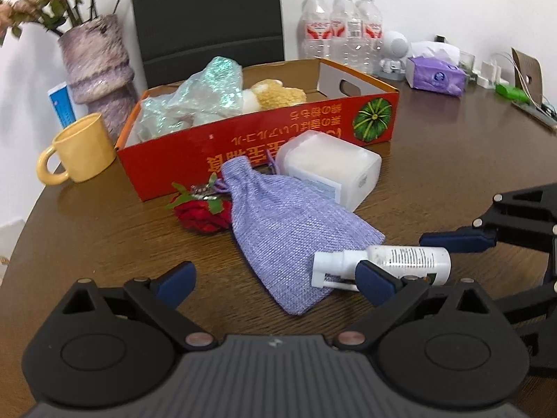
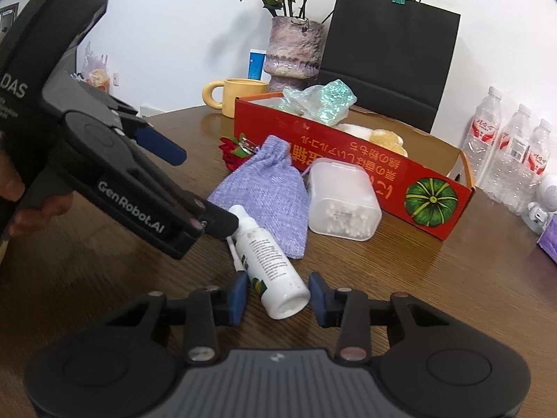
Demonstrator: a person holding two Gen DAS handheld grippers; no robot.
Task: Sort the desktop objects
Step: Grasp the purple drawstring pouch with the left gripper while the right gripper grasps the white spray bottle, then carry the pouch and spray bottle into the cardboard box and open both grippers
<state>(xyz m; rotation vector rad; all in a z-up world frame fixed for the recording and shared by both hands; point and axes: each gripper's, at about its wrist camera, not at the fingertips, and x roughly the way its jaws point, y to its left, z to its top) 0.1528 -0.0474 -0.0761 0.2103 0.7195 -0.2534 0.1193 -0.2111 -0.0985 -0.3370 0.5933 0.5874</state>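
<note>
A white spray bottle [image 1: 400, 261] lies on its side on the brown table [image 1: 104, 244], its nozzle resting on a lilac woven pouch [image 1: 292, 233]. In the right wrist view the bottle [image 2: 271, 264] lies between the open fingers of my right gripper [image 2: 276, 299], its base toward the camera, with small gaps to both pads. My left gripper [image 1: 275, 284] is open and empty over the pouch's near end; it also shows in the right wrist view [image 2: 195, 188]. A red fabric rose [image 1: 203, 214] and a clear cotton-swab box [image 1: 330, 167] lie in front of the red cardboard box [image 1: 243, 146].
The red box holds a shiny bag [image 1: 205, 94] and a plush toy [image 1: 275, 95]. A yellow mug [image 1: 78, 148] and a vase of dried flowers [image 1: 95, 69] stand at the left. Water bottles [image 1: 341, 31], a tissue pack [image 1: 435, 76] and a black bag [image 2: 386, 59] stand behind.
</note>
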